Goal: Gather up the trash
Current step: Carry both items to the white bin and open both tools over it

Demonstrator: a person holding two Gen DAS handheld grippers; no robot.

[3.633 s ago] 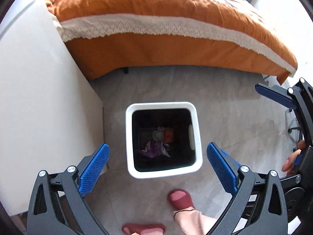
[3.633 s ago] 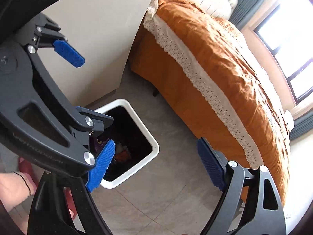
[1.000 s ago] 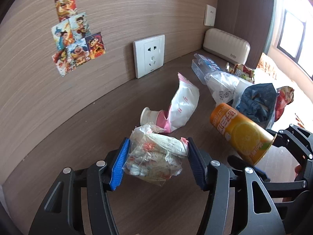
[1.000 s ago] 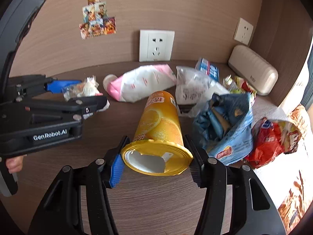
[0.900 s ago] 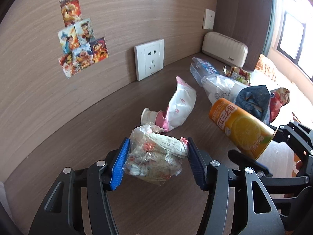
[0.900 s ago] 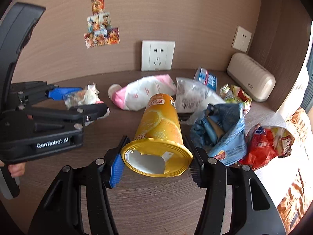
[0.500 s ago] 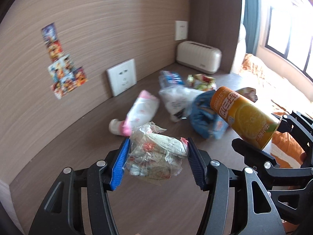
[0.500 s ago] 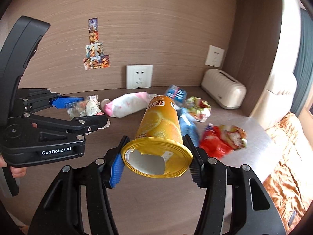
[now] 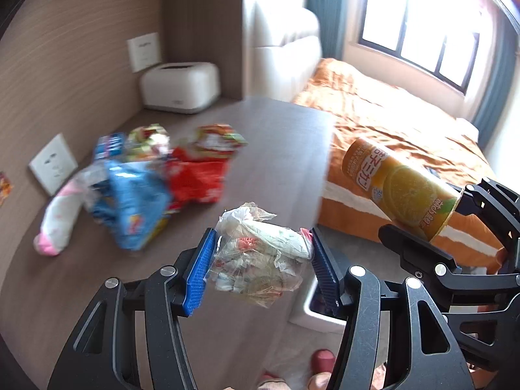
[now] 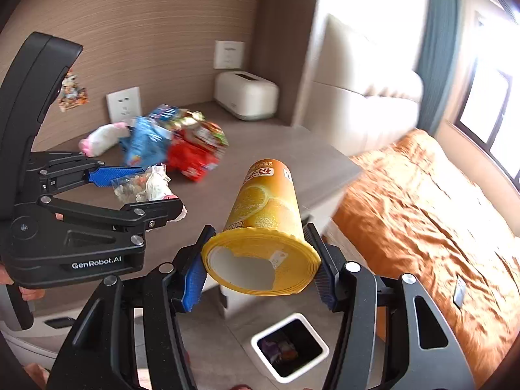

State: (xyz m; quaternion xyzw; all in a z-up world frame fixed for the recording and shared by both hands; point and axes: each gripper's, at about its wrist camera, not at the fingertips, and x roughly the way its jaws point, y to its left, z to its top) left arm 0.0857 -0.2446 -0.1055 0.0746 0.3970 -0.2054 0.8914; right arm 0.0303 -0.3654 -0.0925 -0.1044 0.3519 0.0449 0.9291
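Both grippers have swung away from the wall toward the desk's (image 9: 276, 149) right edge and the orange bed (image 10: 422, 201). The left gripper (image 9: 261, 265) stays clamped on the crumpled plastic bag (image 9: 260, 260), the right gripper (image 10: 260, 268) on the orange canister (image 10: 265, 214). Blurred wrappers (image 10: 182, 146) remain far left; the white bin (image 10: 289, 346) below seemingly holds scraps.

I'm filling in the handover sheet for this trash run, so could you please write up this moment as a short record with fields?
left gripper: shut on the clear plastic bag of scraps, held in the air
right gripper: shut on the orange snack tube, open end toward the camera
bin: white, square, on the floor below the desk edge, some trash already inside
desk: snack wrappers still piled near the wall socket
beyond desk: bed with orange cover
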